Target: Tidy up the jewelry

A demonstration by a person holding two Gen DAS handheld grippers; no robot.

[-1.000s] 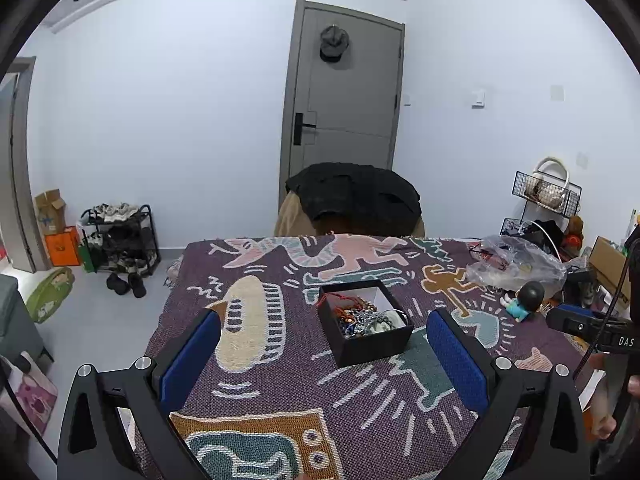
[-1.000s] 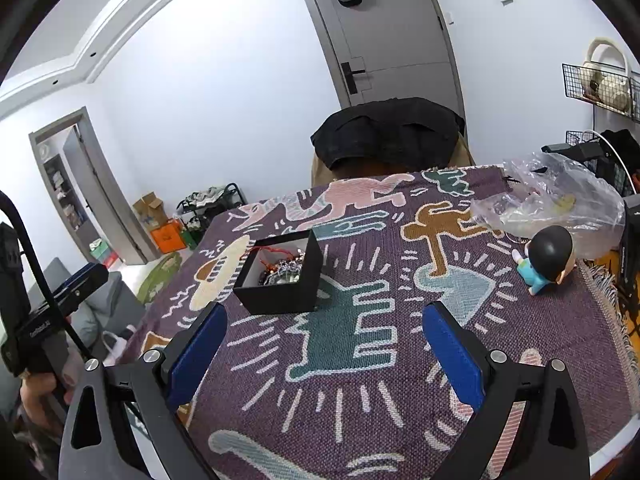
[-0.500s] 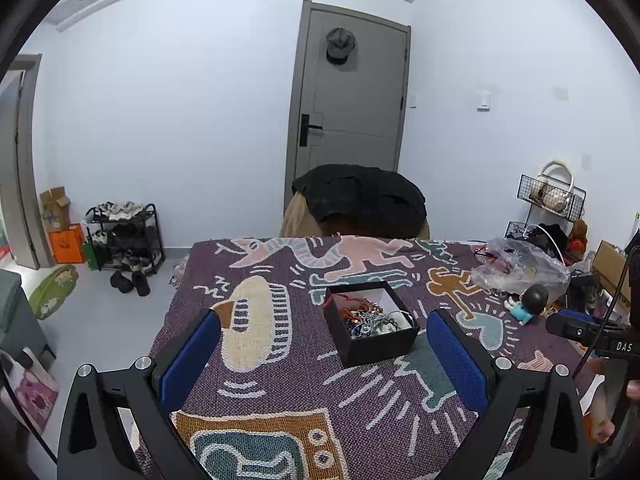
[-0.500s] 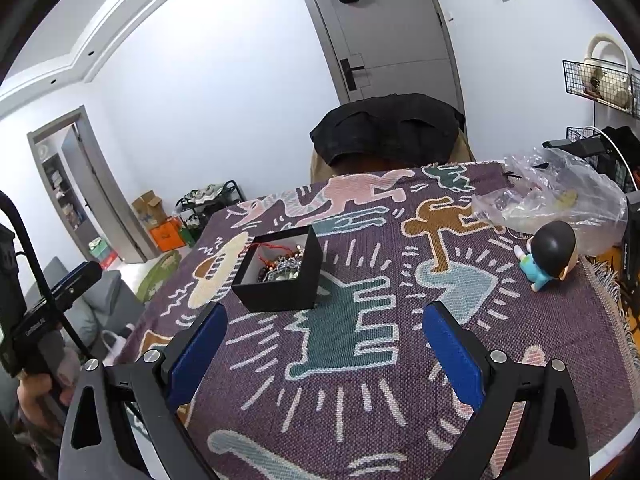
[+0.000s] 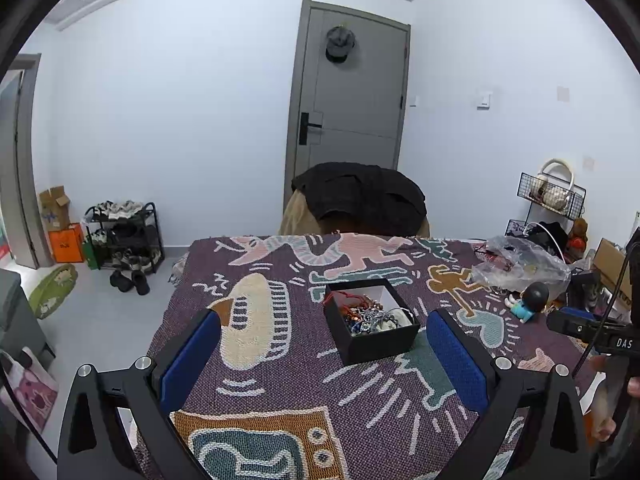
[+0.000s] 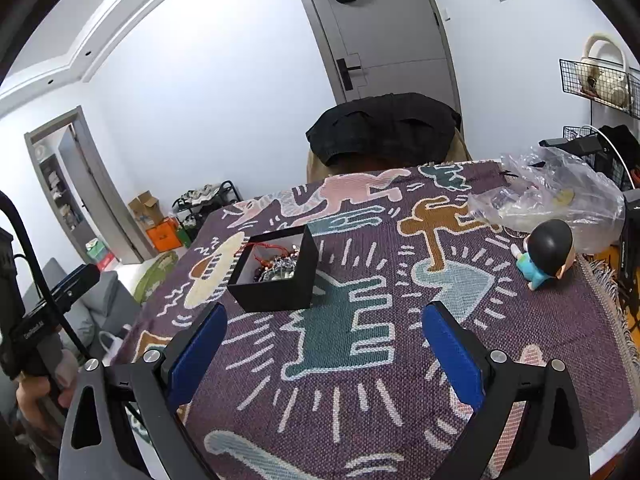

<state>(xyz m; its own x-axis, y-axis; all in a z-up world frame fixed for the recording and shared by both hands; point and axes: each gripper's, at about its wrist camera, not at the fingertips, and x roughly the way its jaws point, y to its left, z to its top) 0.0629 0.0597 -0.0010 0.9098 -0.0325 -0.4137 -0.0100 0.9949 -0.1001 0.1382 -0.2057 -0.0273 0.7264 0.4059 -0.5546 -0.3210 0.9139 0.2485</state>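
Observation:
An open black box with a white lining stands on the purple patterned cloth. It holds a tangle of jewelry: red cord, blue and silver beads. My left gripper is open and empty, above the table just short of the box. In the right wrist view the box sits to the far left of my right gripper, which is open and empty over the cloth.
A clear plastic bag lies at the table's far right, with a small black-haired figurine in front of it. A chair with a black jacket stands behind the table. A shoe rack stands by the wall.
Both grippers have tilted up and drawn back slightly, so the box sits a little lower in the left view. The box and the jewelry have not moved.

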